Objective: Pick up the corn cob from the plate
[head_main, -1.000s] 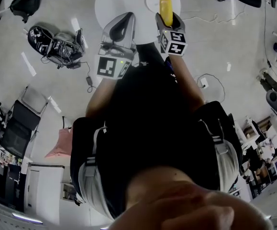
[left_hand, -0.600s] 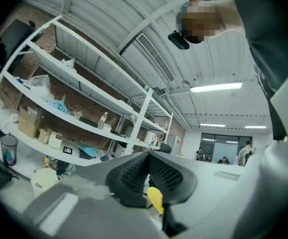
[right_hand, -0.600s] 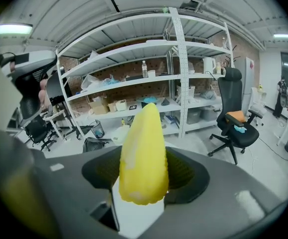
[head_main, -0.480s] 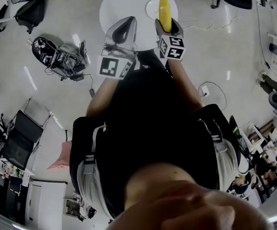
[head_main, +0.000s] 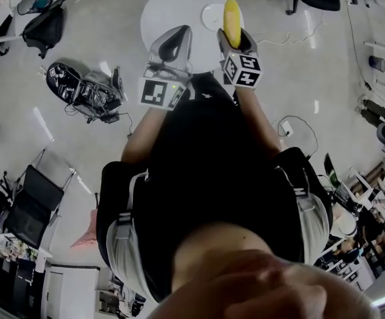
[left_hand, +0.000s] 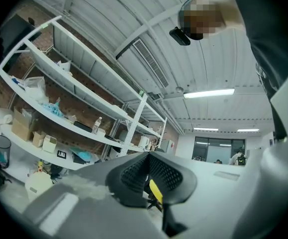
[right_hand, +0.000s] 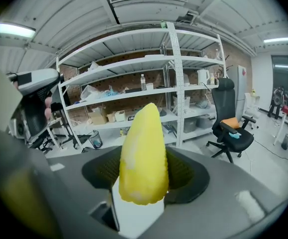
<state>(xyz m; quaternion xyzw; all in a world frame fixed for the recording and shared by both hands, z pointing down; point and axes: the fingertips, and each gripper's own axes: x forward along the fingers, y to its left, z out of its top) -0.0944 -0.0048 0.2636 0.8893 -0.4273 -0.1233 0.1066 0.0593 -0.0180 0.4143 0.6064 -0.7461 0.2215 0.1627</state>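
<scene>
The yellow corn cob (head_main: 231,13) stands up out of my right gripper (head_main: 235,37), which is shut on its lower end. In the right gripper view the corn cob (right_hand: 143,153) fills the space between the two dark jaws, tip pointing away, with my right gripper (right_hand: 144,183) round it. The cob hangs above the right edge of the small white plate (head_main: 211,16) on the round white table (head_main: 172,5). My left gripper (head_main: 171,37) is held to the left of it over the table's near edge. Its jaws meet at the tip (left_hand: 146,154) with nothing between them.
A black bag and a tangle of gear and cables (head_main: 79,82) lie on the floor to the left. White shelving (right_hand: 173,83) and a black office chair (right_hand: 231,126) stand beyond the table. More chairs and desks line the room's edges.
My right gripper has risen with the corn cob, which now sits off the plate's right edge instead of over its middle. The left gripper has also come up a little, still shut.
</scene>
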